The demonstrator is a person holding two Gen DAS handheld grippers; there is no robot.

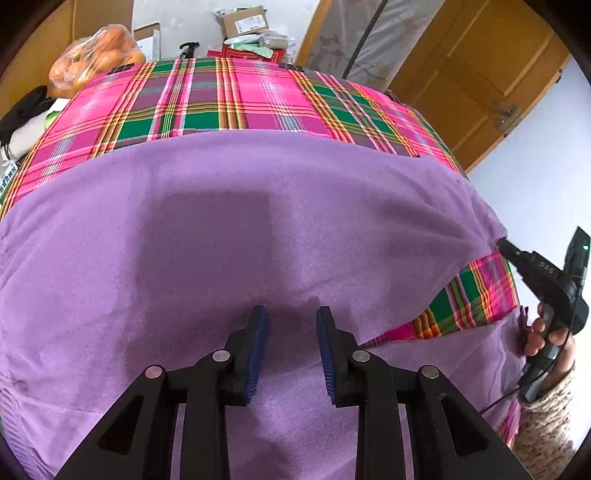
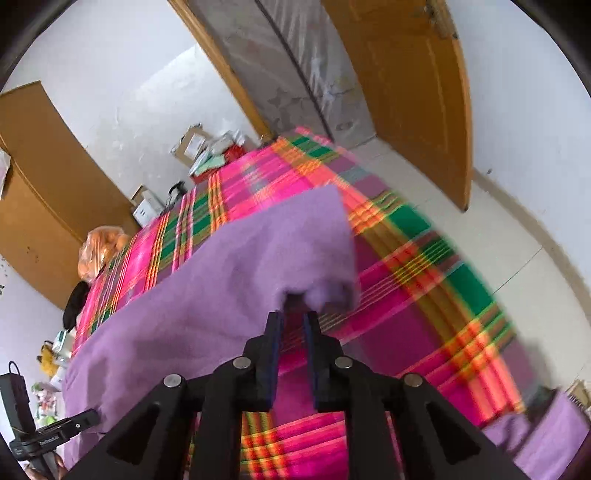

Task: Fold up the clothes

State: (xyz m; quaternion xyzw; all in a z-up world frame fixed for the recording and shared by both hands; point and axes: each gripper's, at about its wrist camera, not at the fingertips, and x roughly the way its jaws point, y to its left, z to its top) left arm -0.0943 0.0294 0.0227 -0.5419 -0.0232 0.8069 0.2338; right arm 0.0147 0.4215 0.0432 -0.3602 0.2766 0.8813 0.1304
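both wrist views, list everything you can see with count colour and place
purple fleece garment: one, purple, spread over the near part of the table
pink and green plaid tablecloth: one, pink, green, yellow, covering the table
clear plastic bag of orange fruit: one, orange, far left corner
brown cardboard box: one, brown, beyond the far edge
white box: one, white, beside the bag
wooden door: one, orange-brown, far right
left gripper: one, black, blue-padded fingers apart over the garment
right gripper: one, black, fingers slightly apart just short of the garment's corner
hand: one, speckled sleeve, holding the right gripper's handle
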